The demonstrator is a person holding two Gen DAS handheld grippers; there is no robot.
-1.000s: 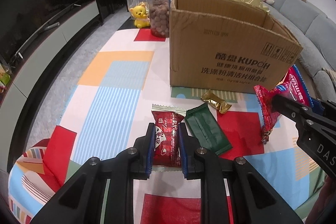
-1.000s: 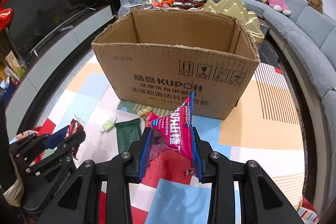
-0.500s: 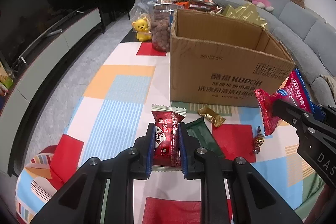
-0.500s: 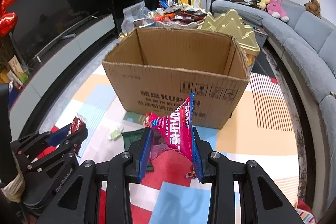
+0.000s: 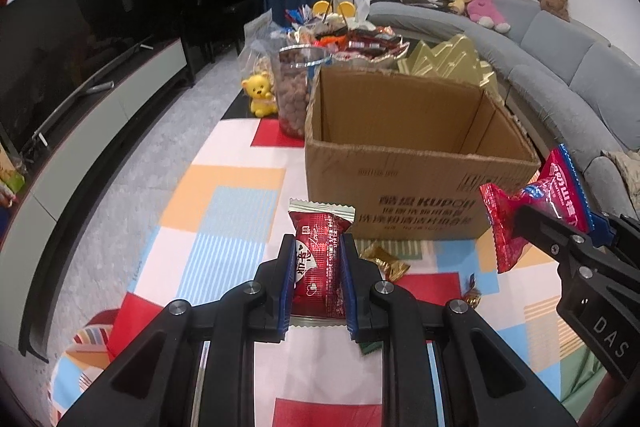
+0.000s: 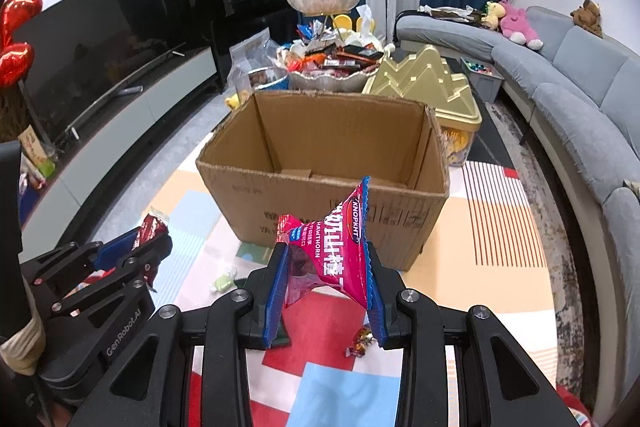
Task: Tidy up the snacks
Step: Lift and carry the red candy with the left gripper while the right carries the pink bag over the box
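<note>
Left gripper (image 5: 316,281) pinches a red snack (image 5: 319,269), right gripper (image 6: 326,285) a pink bag (image 6: 334,255), both just short of the box (image 6: 320,195); they look light, crinkly, slippery, so grip mid-body.

Black plastic tongs (image 5: 317,281), blue ribbed pads (image 5: 285,291), silver screws, white lettering

Lighting: we record bright, even indoor light; soft shadows. Glare on the black cabinet (image 6: 132,23). Strong fisheye bending, dark corners; focus sharp.
</note>
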